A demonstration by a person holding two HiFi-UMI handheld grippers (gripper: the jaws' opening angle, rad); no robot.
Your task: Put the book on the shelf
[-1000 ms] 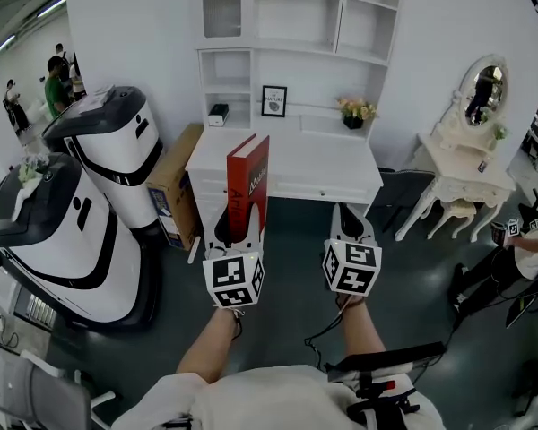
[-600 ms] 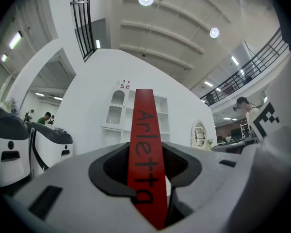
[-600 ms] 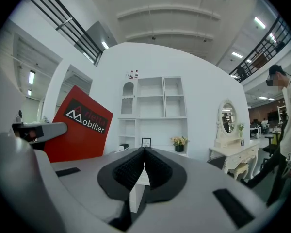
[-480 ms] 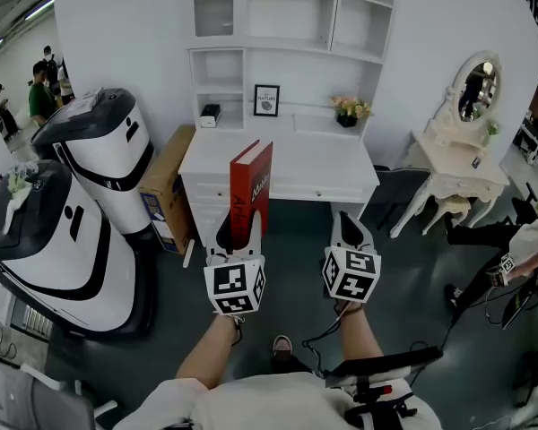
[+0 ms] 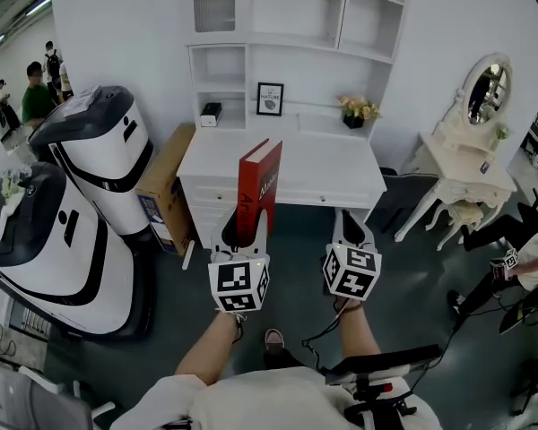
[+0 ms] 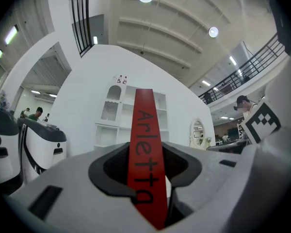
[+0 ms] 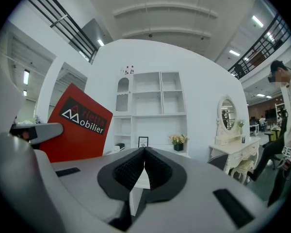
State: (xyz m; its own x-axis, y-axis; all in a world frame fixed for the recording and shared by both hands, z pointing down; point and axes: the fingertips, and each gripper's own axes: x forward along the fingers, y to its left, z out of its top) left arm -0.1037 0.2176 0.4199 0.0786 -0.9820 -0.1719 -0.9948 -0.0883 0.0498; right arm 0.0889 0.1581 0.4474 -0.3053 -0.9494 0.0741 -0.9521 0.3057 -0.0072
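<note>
A red hardback book [image 5: 258, 186] stands upright in my left gripper [image 5: 242, 228], which is shut on its lower end, spine toward me. In the left gripper view the red spine [image 6: 146, 144] fills the gap between the dark pads. My right gripper [image 5: 350, 227] hangs beside it, shut and holding nothing; its pads meet in the right gripper view [image 7: 144, 152], where the book's cover [image 7: 80, 125] shows at left. Ahead stands the white shelf unit [image 5: 278, 25] above a white desk [image 5: 305, 164], both some way off.
Two large white-and-black machines [image 5: 90, 159] stand at left, with a cardboard box [image 5: 166, 186] leaning by the desk. A framed picture [image 5: 269, 98] and flowers [image 5: 356, 110] sit at the desk's back. A white dressing table with mirror [image 5: 466, 168] is at right. A person [image 5: 529, 262] is at far right.
The book and both grippers have come slightly closer to the desk, the book shifting a little to the right. The person at right has moved.
</note>
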